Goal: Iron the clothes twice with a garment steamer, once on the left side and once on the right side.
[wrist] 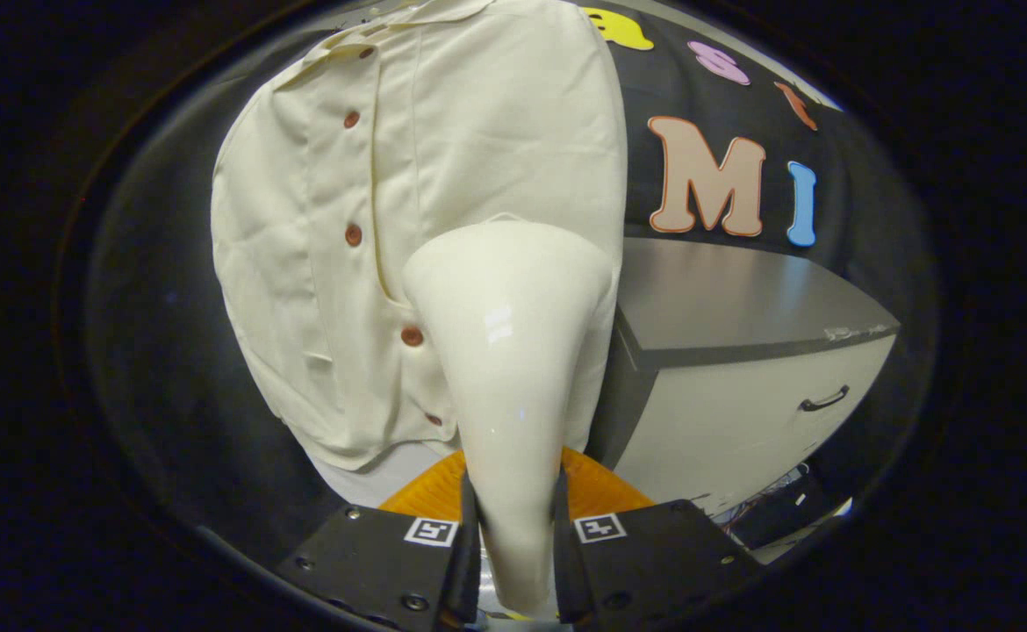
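Steamer at the shirt
Hand-held gripper (513, 535) clamps the cream steamer (509, 351), its head against the hanging shirt (408, 175).

Steamer (513, 351) hides shirt (408, 175) mid-right, steamer base cut off between tongs (513, 562), cabinet (742, 351) left side hidden.

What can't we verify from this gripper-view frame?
- Steamer soleplate: faces away from the camera, so contact with the shirt and any steam cannot be told.
- Shirt's lower right front: covered by the steamer head.
- Shirt's collar top and hanger: cut off at the top of the view.
- Orange object under the shirt: mostly hidden by the steamer and the gripper, jaws shut on the handle.
- Cabinet base: hidden by the jaws.
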### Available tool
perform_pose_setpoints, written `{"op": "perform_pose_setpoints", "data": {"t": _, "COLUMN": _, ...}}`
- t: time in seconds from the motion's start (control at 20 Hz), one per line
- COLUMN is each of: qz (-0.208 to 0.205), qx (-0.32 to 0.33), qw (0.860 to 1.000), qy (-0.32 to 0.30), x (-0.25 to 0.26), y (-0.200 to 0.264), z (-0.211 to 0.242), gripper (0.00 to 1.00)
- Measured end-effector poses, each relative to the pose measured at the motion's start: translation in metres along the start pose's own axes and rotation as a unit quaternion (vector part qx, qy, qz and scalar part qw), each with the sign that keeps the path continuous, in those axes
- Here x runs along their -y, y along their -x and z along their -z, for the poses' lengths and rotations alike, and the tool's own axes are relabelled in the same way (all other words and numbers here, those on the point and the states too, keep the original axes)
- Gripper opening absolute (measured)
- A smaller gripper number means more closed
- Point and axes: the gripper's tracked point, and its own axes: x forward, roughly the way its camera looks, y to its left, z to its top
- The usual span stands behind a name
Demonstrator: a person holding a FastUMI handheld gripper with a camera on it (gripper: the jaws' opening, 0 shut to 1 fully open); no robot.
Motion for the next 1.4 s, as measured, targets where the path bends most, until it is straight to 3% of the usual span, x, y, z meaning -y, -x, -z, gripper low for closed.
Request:
{"op": "perform_pose_setpoints", "data": {"t": 0.75, "qz": -0.003, "qx": -0.101, "qw": 0.995, "qy": 0.028, "x": 0.008, "y": -0.035, "z": 0.105, "gripper": 0.34}}
{"op": "perform_pose_setpoints", "data": {"t": 1.4, "qz": 0.006, "qx": -0.065, "qw": 0.998, "qy": -0.001, "x": 0.001, "y": 0.001, "z": 0.083, "gripper": 0.34}}
